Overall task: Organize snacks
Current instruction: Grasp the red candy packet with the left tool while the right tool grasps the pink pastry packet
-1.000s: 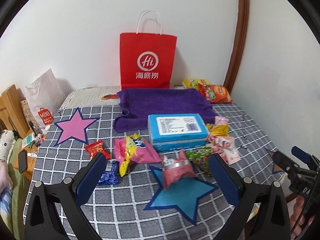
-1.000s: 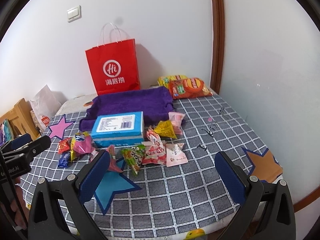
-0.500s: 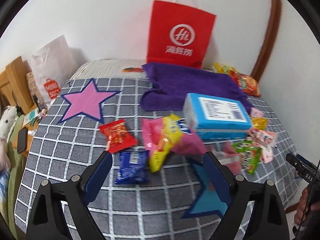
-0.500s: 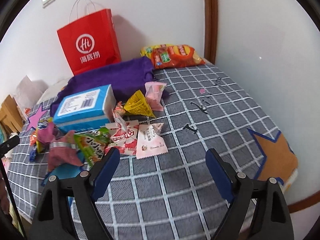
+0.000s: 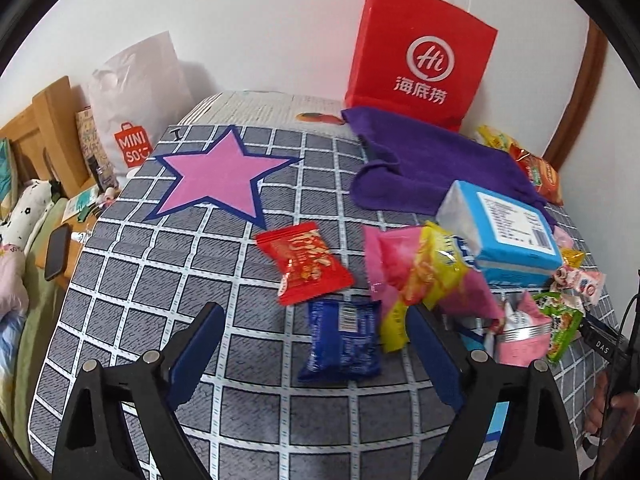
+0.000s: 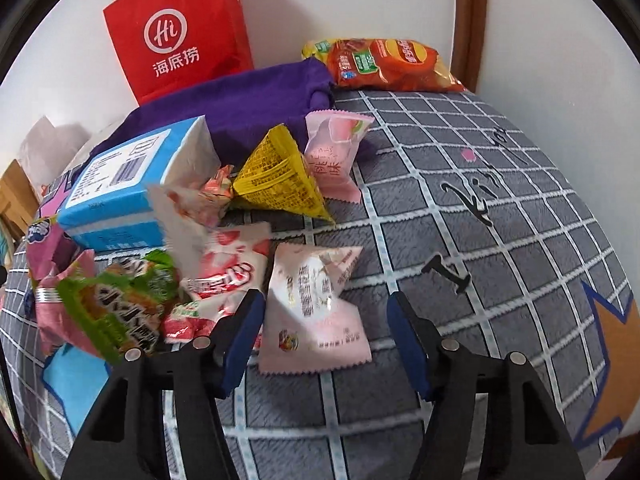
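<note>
Left gripper [image 5: 314,346] spread wide around a blue packet [image 5: 342,346], not touching. Right gripper [image 6: 324,320] closing, apart, a pale pink packet [image 6: 316,308] between, unpressed.

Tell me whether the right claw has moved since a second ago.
Yes. The right claw has come down and forward toward the pale pink packet, which now lies between its closing jaws; the red bag has slid up to the frame's top.

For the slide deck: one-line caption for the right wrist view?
Right gripper closing over a pale pink snack packet on the grey checked cloth, not yet gripping.
</note>
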`<state>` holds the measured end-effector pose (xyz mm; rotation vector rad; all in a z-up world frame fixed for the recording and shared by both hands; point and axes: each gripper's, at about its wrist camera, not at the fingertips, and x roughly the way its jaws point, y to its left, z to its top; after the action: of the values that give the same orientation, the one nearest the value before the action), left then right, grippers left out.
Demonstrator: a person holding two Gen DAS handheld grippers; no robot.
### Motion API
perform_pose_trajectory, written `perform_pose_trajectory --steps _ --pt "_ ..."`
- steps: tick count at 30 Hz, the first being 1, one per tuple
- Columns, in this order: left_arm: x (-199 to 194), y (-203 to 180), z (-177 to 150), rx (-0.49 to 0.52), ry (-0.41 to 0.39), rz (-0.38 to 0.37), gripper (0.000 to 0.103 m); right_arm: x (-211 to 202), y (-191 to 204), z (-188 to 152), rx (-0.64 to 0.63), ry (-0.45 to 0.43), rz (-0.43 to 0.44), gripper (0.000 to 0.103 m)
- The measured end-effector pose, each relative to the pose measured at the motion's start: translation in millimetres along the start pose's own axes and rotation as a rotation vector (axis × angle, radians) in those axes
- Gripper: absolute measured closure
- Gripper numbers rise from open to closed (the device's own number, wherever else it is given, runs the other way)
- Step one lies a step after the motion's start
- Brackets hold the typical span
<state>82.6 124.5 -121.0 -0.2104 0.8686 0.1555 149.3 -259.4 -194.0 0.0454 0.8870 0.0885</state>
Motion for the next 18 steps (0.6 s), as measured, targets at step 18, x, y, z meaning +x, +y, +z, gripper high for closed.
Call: perform_pose_trajectory --steps 18 --pt "11 21 7 -0.006 -0.001 0.037 0.012 6 -4 -3 -0.058 -0.031 -0.067 0.058"
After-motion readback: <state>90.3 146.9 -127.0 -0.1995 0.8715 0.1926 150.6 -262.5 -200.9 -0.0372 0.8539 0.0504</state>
